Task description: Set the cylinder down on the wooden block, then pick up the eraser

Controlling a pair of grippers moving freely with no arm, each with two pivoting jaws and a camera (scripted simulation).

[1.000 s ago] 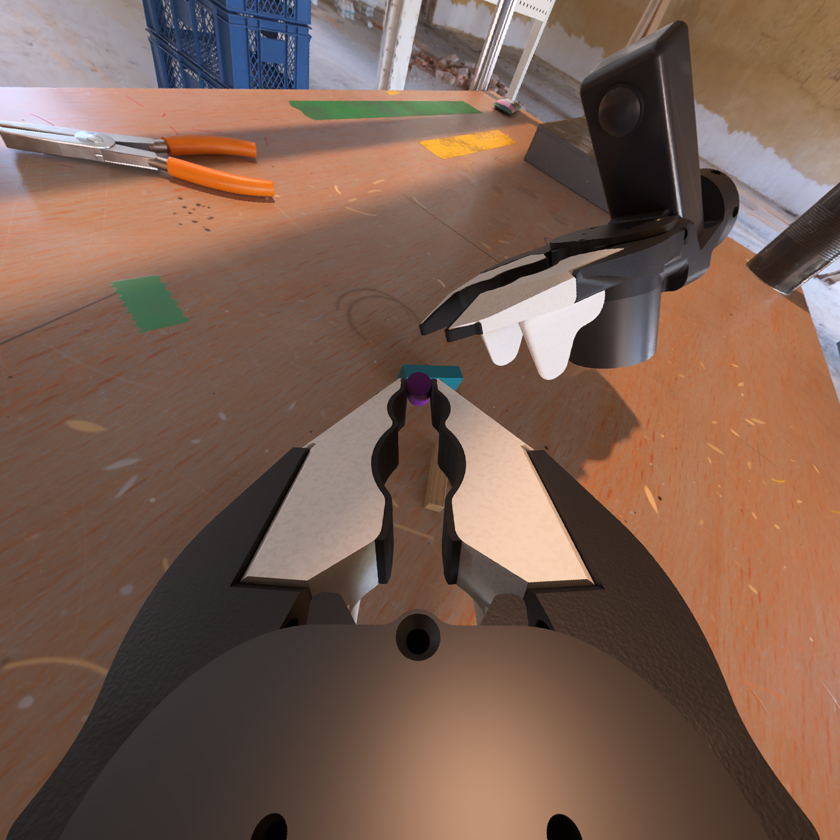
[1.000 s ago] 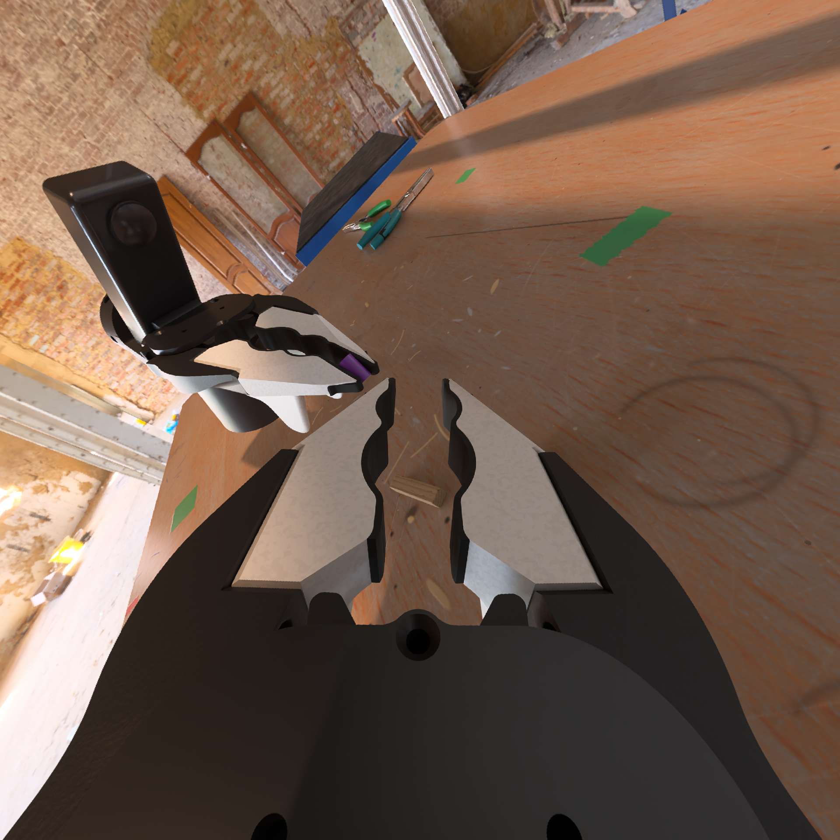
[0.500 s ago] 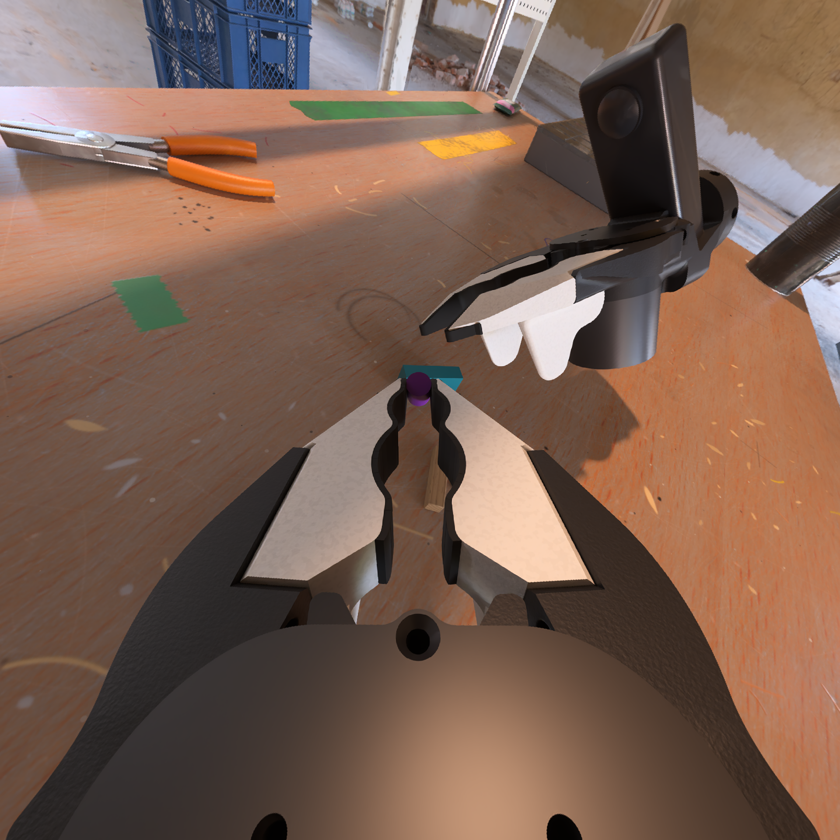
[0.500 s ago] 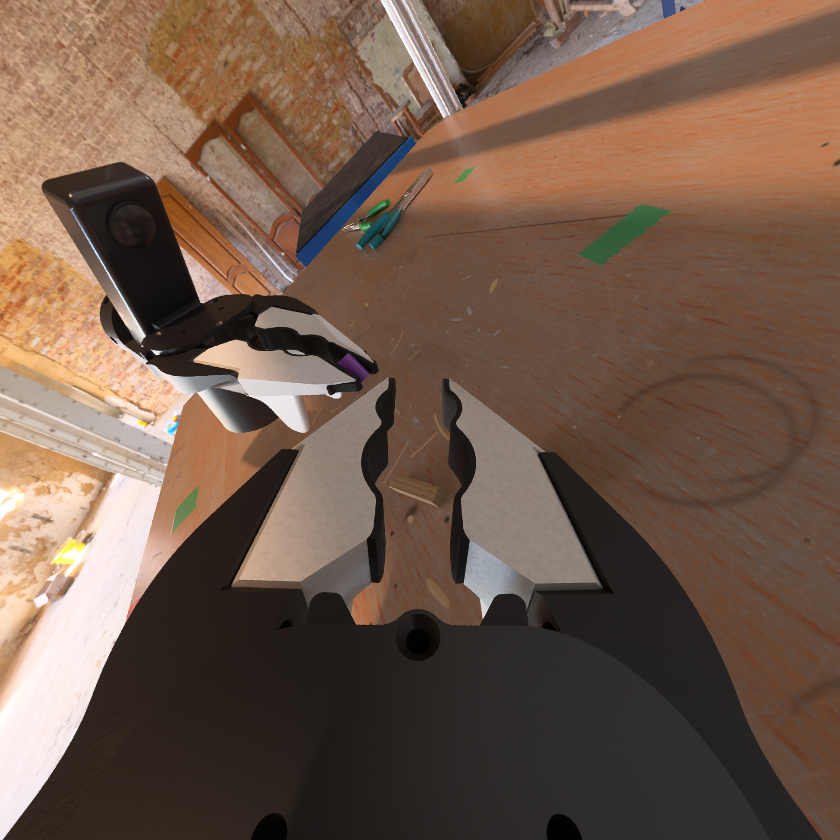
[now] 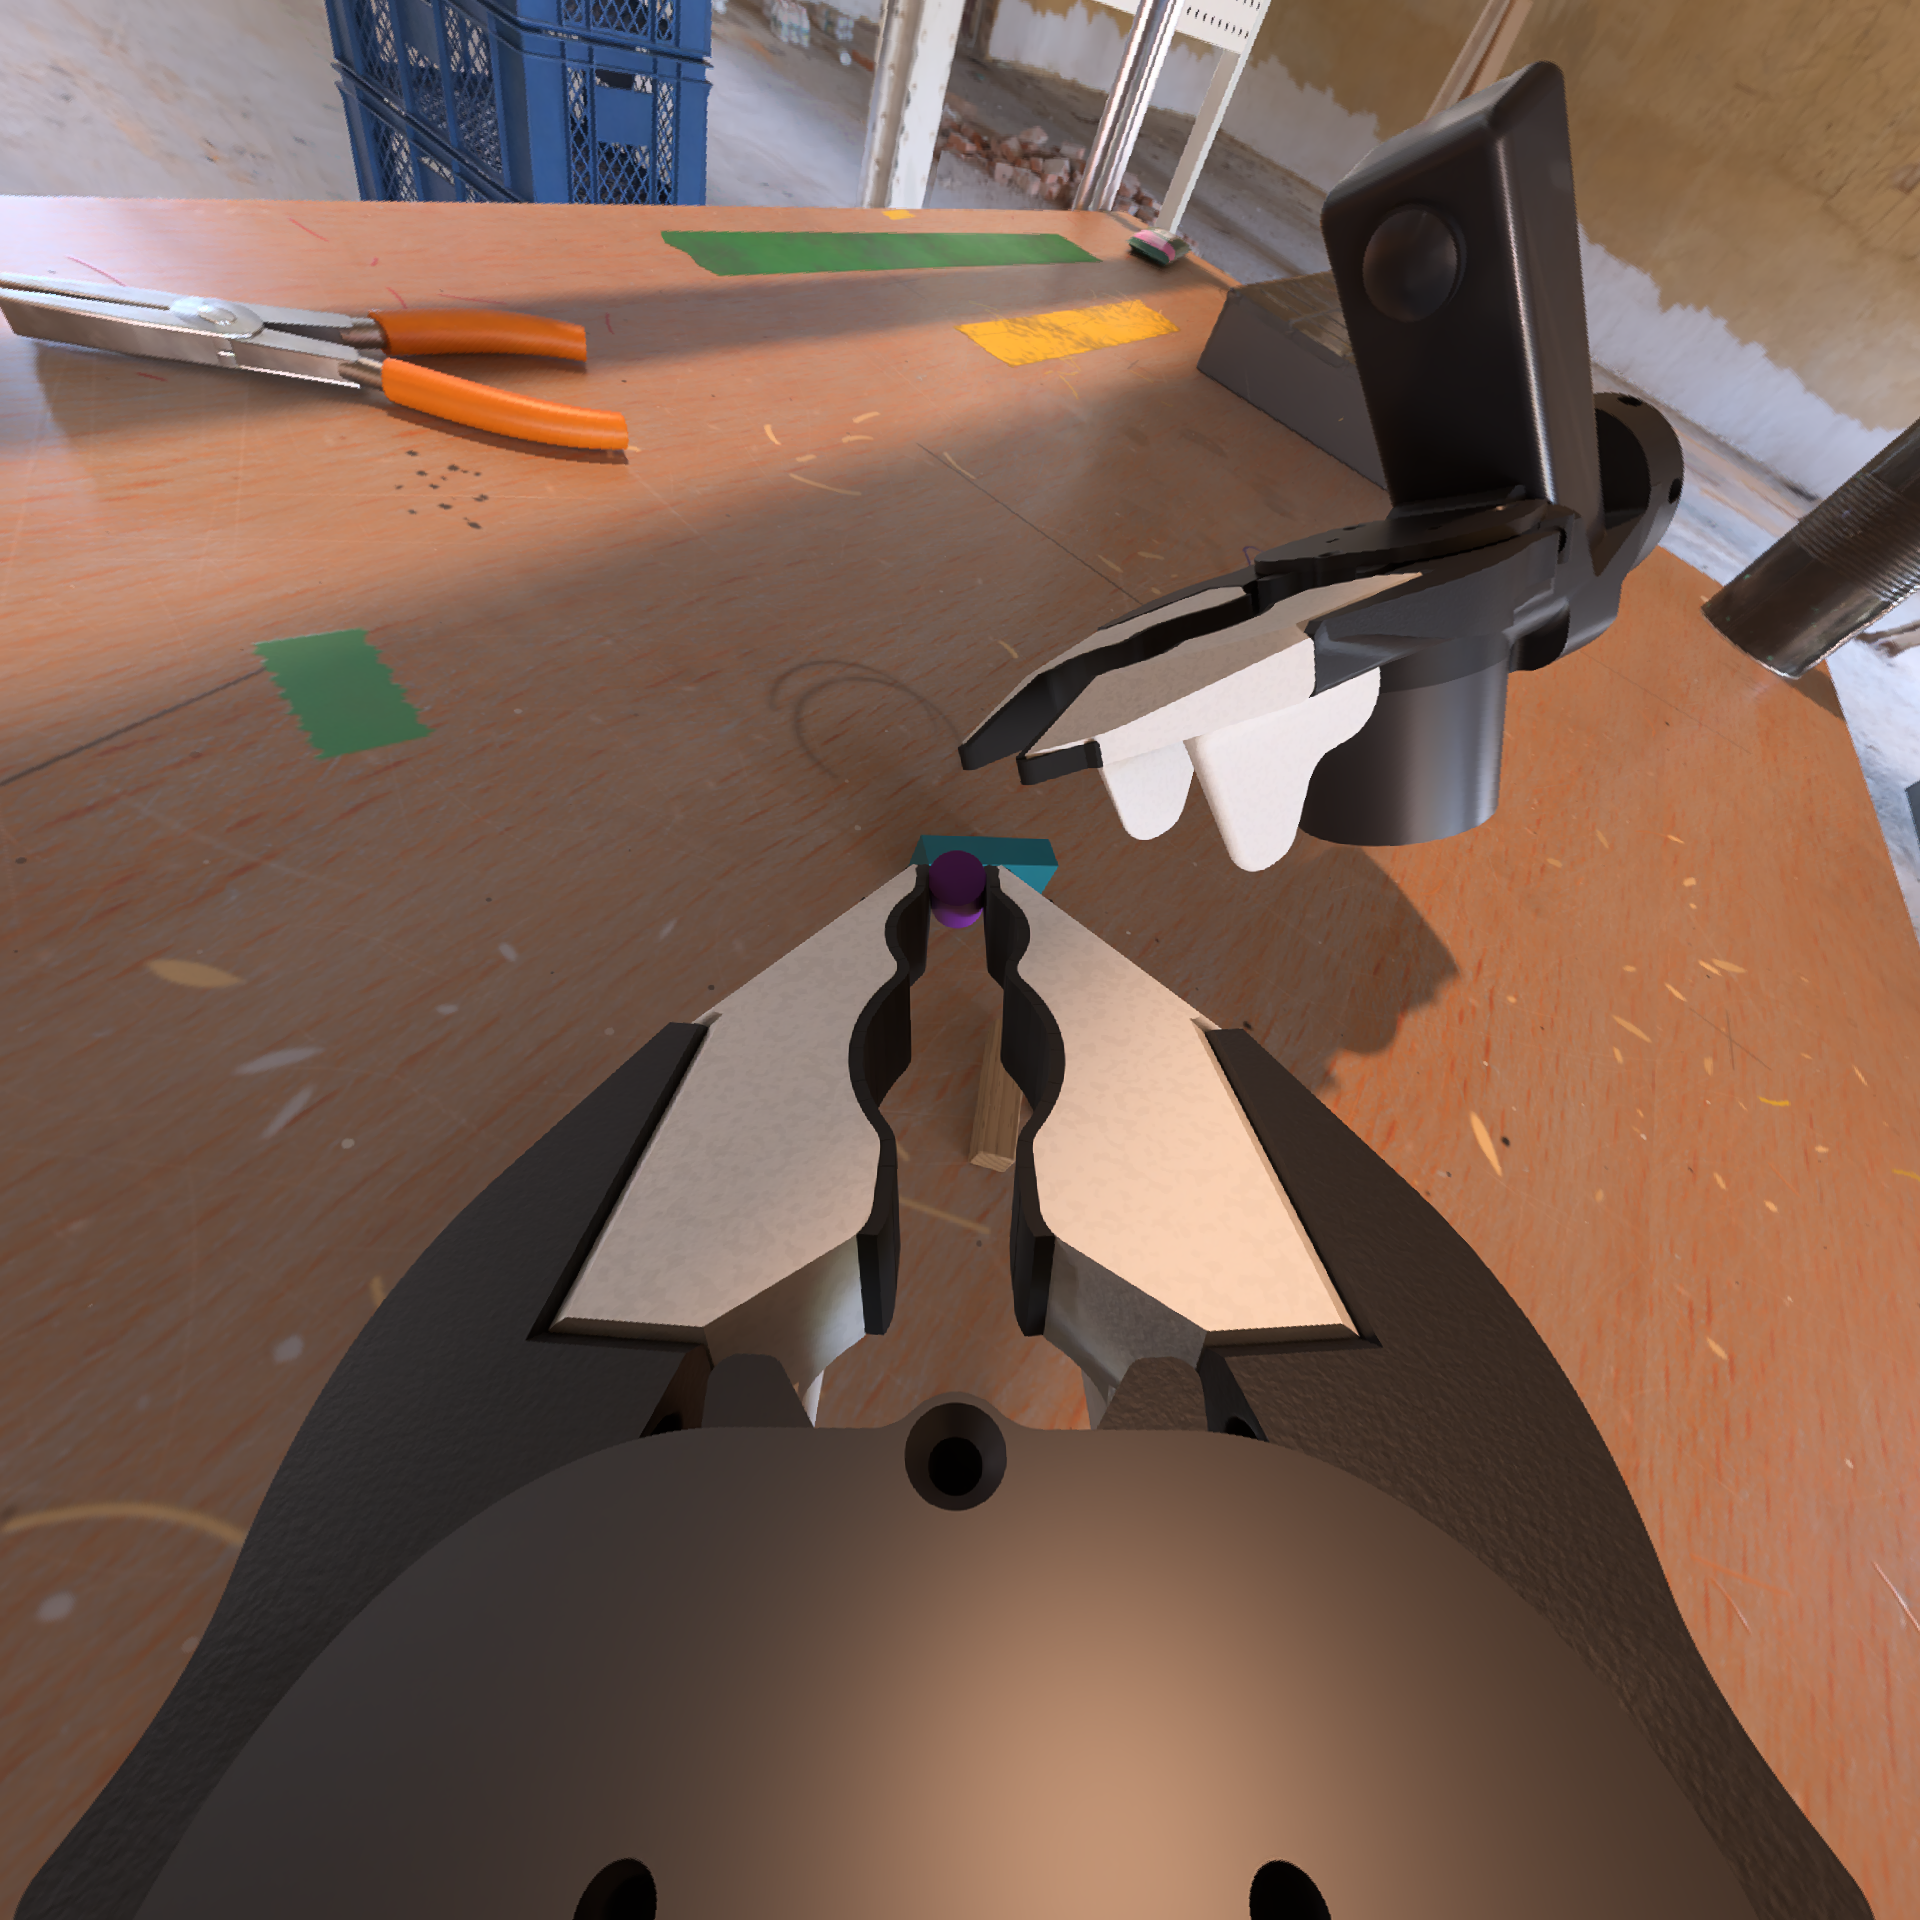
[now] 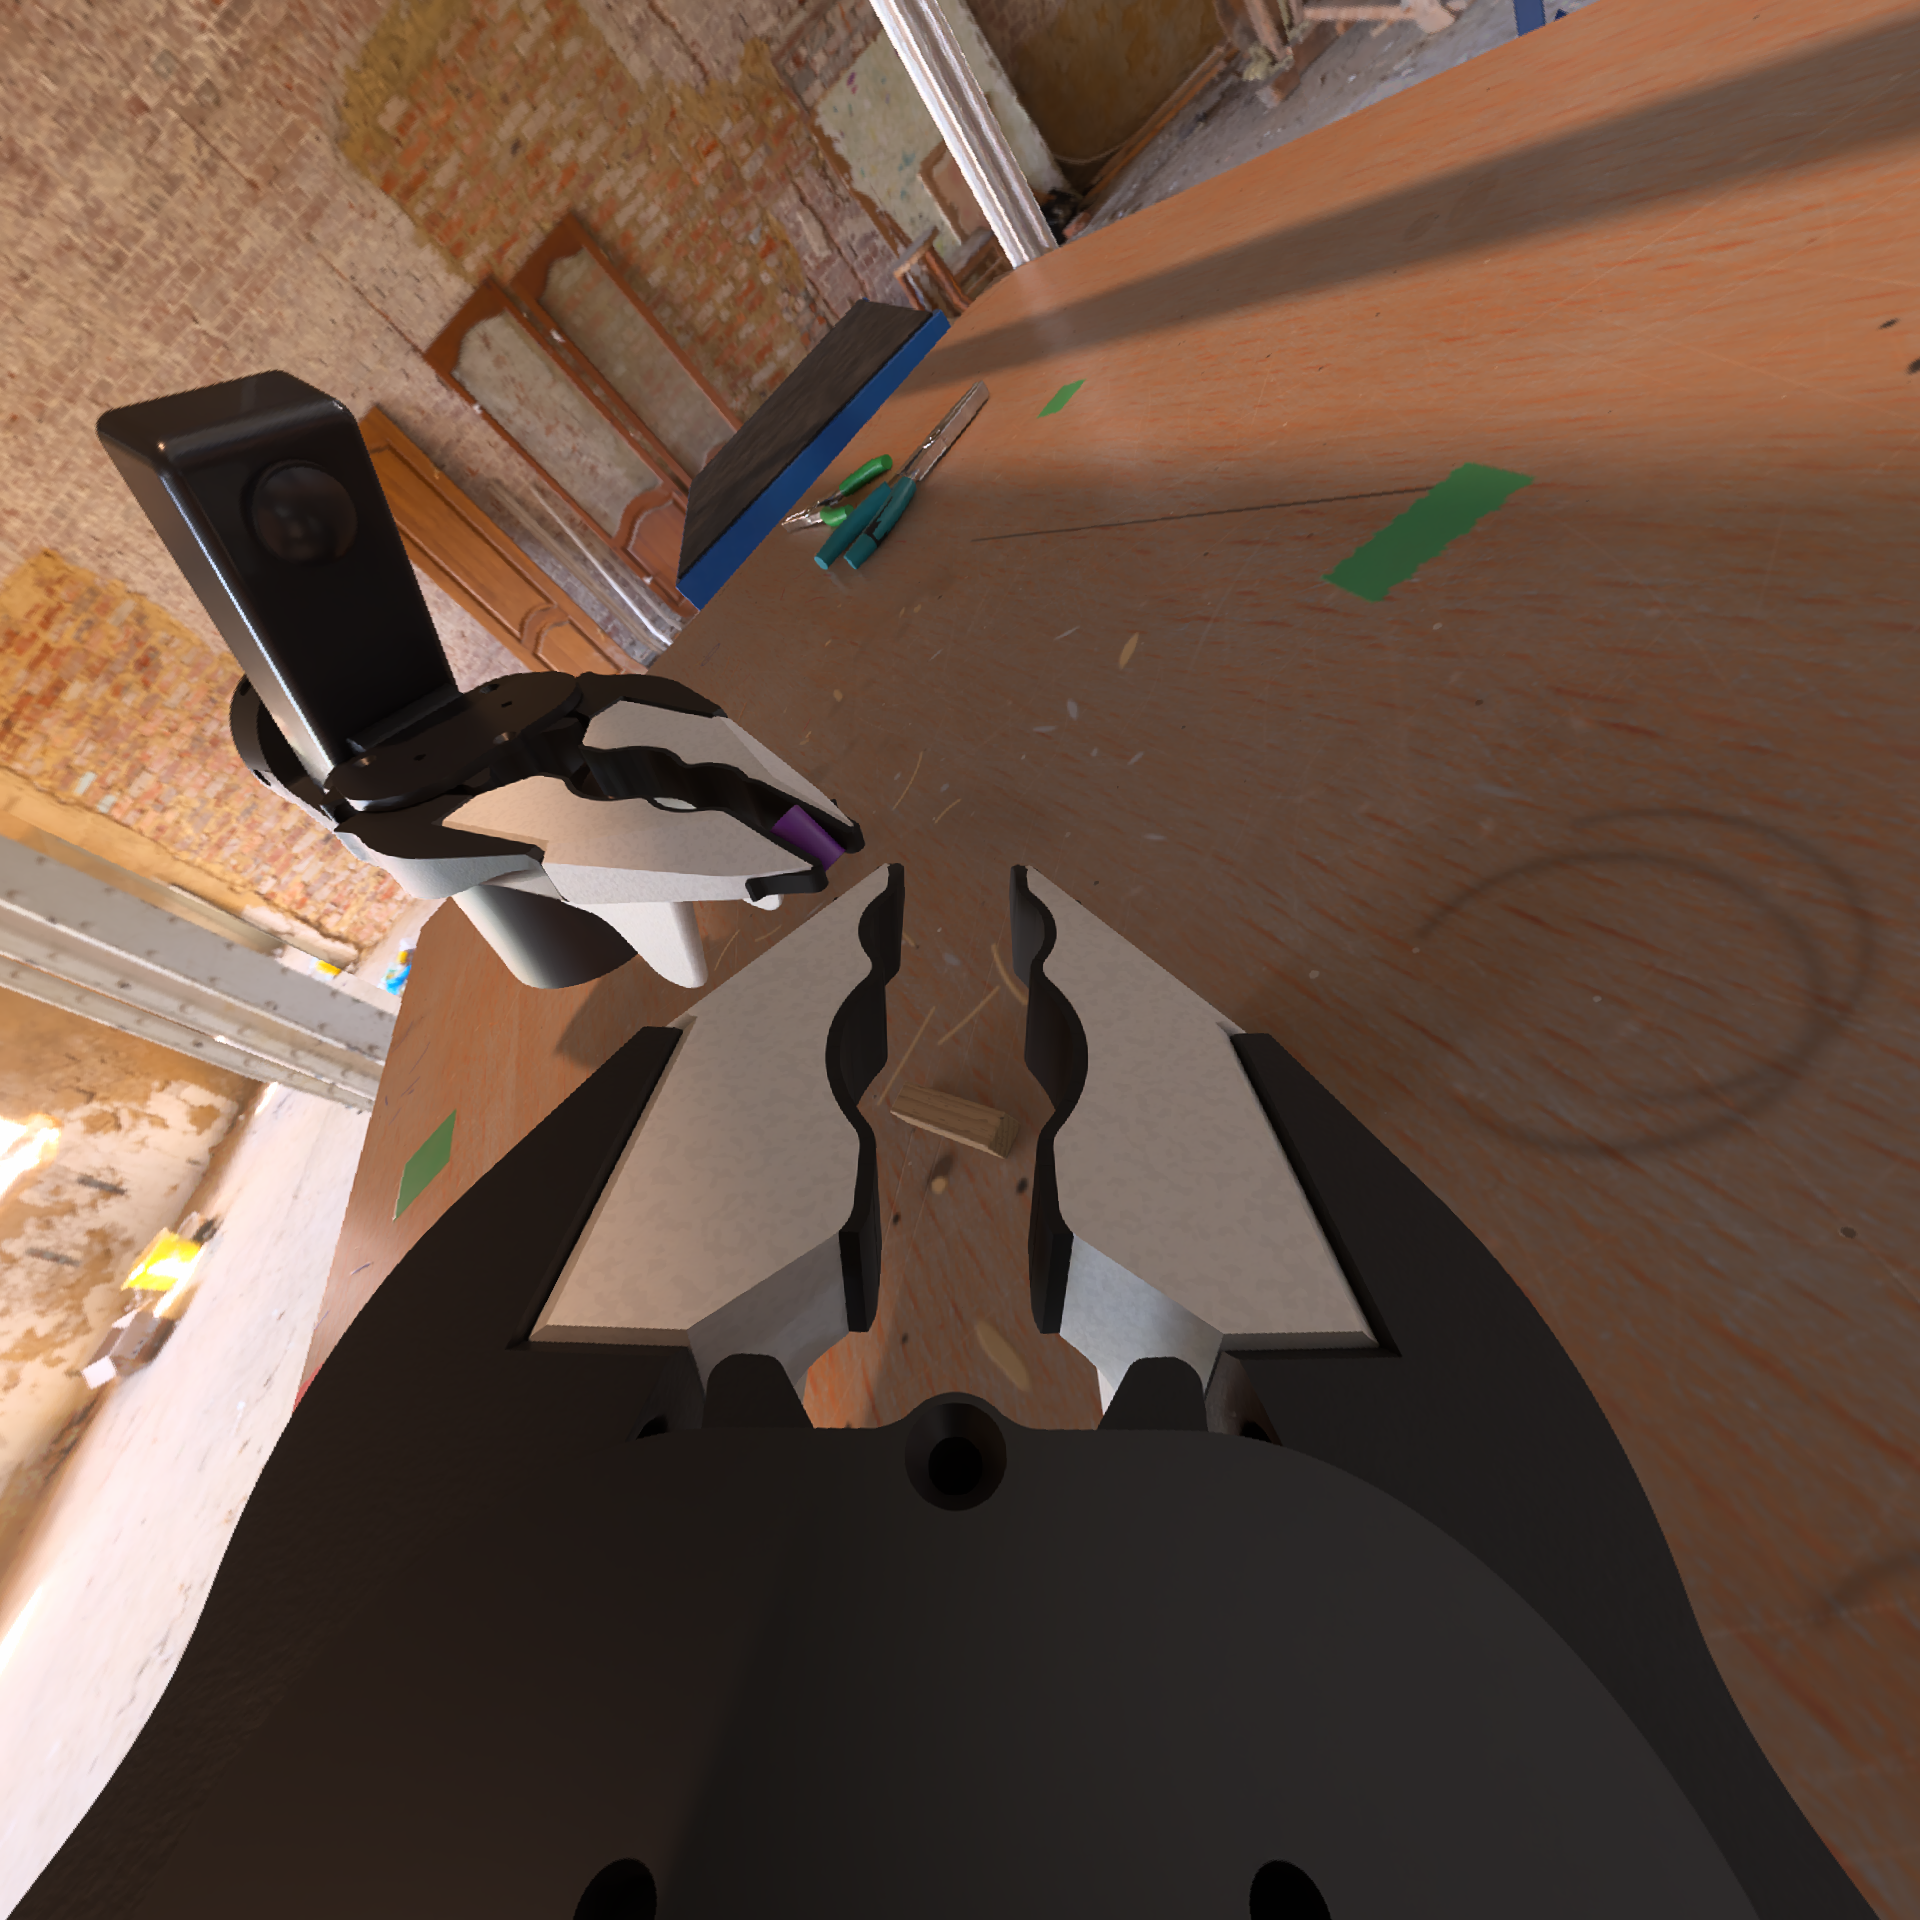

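Note:
My left gripper [image 5: 954, 883] is shut on a small purple cylinder [image 5: 954, 899], held at its fingertips above the table. A small wooden block [image 5: 994, 1117] lies on the table below and between its fingers. A teal block [image 5: 1013, 858] lies on the table just past the cylinder. My right gripper [image 6: 956, 883] is open and empty, and the wooden block [image 6: 956, 1120] lies below its fingers. The left gripper [image 6: 810, 862] with the cylinder [image 6: 805, 831] shows just left of the right fingertips. The right gripper [image 5: 997, 764] hovers up and to the right of the cylinder.
Orange-handled pliers [image 5: 312, 353] lie at the far left, with blue crates [image 5: 530, 94] behind the table. A dark box [image 5: 1288, 353] and a metal rod [image 5: 1839, 582] are at the far right. Green-handled tools [image 6: 873, 499] lie beside a dark board [image 6: 800, 436].

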